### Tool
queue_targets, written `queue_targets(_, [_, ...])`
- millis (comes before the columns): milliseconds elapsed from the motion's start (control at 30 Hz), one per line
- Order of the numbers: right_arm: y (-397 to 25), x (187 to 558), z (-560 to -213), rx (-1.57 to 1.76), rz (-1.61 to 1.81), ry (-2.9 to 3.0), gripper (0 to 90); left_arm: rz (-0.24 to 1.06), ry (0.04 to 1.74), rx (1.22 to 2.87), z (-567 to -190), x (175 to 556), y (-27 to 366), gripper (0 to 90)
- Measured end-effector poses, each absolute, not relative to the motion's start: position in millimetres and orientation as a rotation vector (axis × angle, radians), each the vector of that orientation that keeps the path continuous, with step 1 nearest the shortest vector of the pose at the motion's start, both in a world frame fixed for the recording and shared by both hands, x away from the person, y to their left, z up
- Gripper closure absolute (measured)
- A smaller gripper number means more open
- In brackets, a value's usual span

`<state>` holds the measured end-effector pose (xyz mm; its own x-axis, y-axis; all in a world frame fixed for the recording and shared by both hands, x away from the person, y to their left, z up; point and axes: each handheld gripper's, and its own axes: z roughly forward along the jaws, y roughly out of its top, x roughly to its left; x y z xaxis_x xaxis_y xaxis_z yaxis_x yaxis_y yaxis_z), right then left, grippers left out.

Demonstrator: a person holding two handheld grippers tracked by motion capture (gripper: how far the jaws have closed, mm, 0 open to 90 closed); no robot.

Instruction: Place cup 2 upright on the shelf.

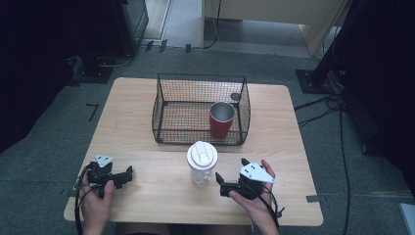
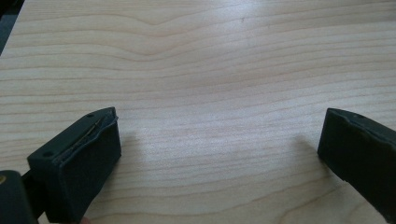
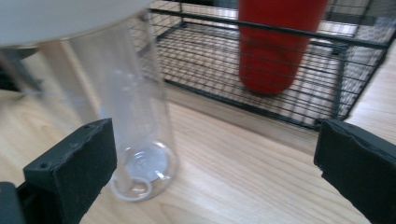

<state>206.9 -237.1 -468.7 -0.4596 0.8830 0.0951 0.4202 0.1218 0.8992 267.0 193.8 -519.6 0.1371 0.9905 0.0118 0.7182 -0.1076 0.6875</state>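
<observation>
A clear tumbler [image 1: 201, 169] with a white lid stands on the wooden table [image 1: 147, 142] just in front of a black wire basket [image 1: 169, 105]. A red cup [image 1: 221, 120] stands upright in the basket's right part. My right gripper [image 1: 231, 170] is open just to the right of the tumbler, apart from it. In the right gripper view the tumbler [image 3: 135, 107] rises right by the left jaw, with the red cup [image 3: 273, 46] behind the basket's mesh [image 3: 299, 88]. Near the table's front left, my left gripper [image 1: 126, 177] is open over bare wood [image 2: 215, 70].
The table stands on grey carpet, with cables [image 1: 337, 122] trailing along the floor to its right. Dark stands and equipment [image 1: 98, 58] sit beyond the far corners. Bare wood lies between the two grippers and to the left of the basket.
</observation>
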Motion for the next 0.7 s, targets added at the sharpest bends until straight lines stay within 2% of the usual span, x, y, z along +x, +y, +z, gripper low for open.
queue_targets(700, [-206,204,-462,1.168,1.382,2.015,0.0,0.664,1.636,1.886,-520,267,194,0.0])
